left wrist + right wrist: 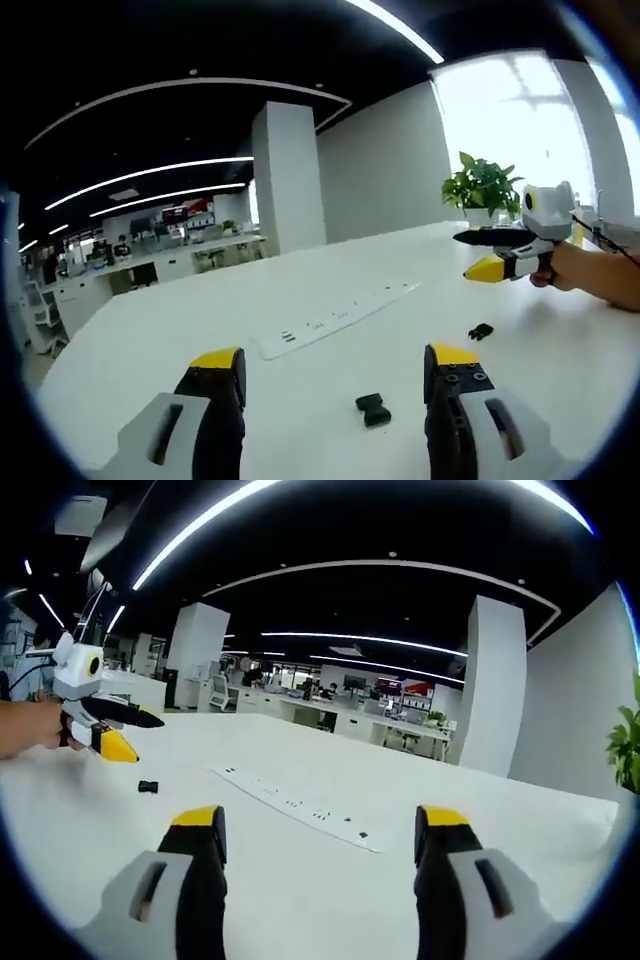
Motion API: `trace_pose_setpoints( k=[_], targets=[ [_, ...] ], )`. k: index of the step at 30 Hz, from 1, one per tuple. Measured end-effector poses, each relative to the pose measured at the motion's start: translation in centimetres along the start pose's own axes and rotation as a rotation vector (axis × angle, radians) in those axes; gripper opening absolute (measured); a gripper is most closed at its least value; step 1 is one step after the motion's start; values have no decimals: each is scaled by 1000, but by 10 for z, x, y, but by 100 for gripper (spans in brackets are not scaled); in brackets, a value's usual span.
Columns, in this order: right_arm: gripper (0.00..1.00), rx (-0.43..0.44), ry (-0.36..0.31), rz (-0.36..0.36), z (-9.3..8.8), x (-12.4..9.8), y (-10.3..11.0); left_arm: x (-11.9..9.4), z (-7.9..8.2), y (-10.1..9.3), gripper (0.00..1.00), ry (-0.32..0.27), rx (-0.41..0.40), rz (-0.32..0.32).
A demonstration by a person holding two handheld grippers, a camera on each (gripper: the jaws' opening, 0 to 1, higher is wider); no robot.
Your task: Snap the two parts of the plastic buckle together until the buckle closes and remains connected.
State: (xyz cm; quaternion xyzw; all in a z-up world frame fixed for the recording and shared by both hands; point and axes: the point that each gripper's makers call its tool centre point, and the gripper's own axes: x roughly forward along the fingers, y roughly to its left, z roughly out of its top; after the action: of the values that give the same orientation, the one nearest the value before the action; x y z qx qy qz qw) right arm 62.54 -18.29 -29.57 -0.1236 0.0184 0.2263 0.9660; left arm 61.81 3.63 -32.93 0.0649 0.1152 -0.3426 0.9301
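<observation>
Left gripper view: the left tongs (335, 375) stand released over the white worktop (200, 320) — a small black plastic buckle part (373, 409) lies between the jaws, long axis slanting up-left. A second small black buckle piece (481, 331) lies well apart, toward the right tongs (487, 254), which a hand (580, 268) holds.

Right gripper view: the right tongs (320, 830) are released, holding nothing — one black piece (148, 786) lies below the left tongs (130, 736).

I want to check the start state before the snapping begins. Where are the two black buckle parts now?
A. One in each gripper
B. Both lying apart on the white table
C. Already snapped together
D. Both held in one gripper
B: one buckle part lies near the left gripper, the other buckle part farther off on the white table; both grippers are open and hold nothing.
</observation>
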Motion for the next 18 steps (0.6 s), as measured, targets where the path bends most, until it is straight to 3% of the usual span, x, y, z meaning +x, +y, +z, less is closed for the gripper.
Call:
trace_pose_setpoints(
  k=[5,8,10,11,13,15,16,18],
  targets=[
    [73,6,19,5,-8,-7,-2,-3,-10,2,71,42,-16,23],
    [67,15,19,15,-10,-9,0,-3,-15,-3,69,62,30,26],
    [59,16,29,31,-12,-9,3,-2,-18,-6,59,83,47,25],
    [56,14,30,31,-13,-9,4,-4,-19,-9,49,84,75,15],
    [55,18,38,53,-15,-9,8,-8,-16,-11,20,63,74,19],
    [51,4,50,71,-19,-9,13,-10,-11,-13,11,28,56,31],
    [50,-14,55,69,-20,-9,14,-13,-5,-17,5,-3,78,9],
    [50,-15,48,69,-20,-11,17,-19,4,-16,0,-42,17,33]
  ],
)
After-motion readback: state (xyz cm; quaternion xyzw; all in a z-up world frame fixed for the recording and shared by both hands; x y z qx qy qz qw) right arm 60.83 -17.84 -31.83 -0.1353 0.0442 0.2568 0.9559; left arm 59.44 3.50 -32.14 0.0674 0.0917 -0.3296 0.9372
